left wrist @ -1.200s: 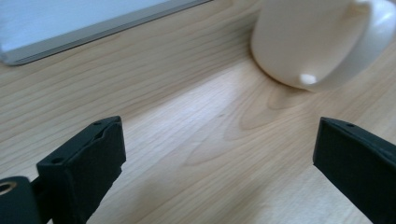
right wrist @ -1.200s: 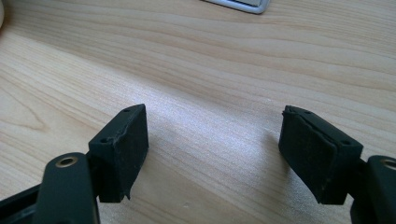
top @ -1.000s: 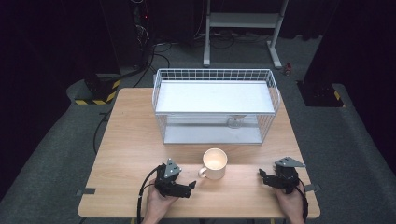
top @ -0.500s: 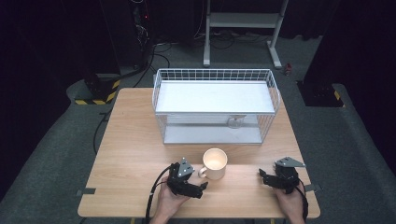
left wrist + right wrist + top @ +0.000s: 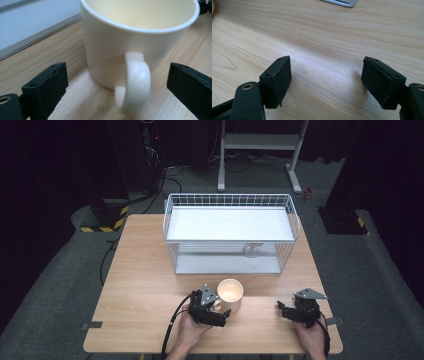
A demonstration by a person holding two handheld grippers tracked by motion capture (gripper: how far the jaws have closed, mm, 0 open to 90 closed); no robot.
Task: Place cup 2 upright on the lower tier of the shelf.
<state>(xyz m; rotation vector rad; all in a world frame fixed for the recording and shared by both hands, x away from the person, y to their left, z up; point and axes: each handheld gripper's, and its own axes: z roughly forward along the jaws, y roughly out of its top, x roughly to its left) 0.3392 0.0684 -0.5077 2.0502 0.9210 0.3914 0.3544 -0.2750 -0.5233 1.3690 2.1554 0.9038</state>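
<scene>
Evidently the work is at its start: the cream mug (image 5: 230, 293) is not yet gripped. It stands upright on the wooden table (image 5: 140, 285), near the front edge and just in front of the white wire basket (image 5: 230, 232), its handle (image 5: 133, 82) turned toward the left gripper (image 5: 217, 312). In the left gripper view the handle is seen between the two spread jaws, neither pad touching it, so closing on the handle and lifting are judged to be what is left. The right gripper (image 5: 283, 309) is held low over bare wood to the right of the mug, well apart from it, its jaws spread with nothing between them. Inside the basket a small clear object (image 5: 251, 251), possibly a glass, is made out only faintly. Nothing stands between the left gripper and the mug; the basket's near wall, close behind the mug, is the only thing that could hinder a lift.
</scene>
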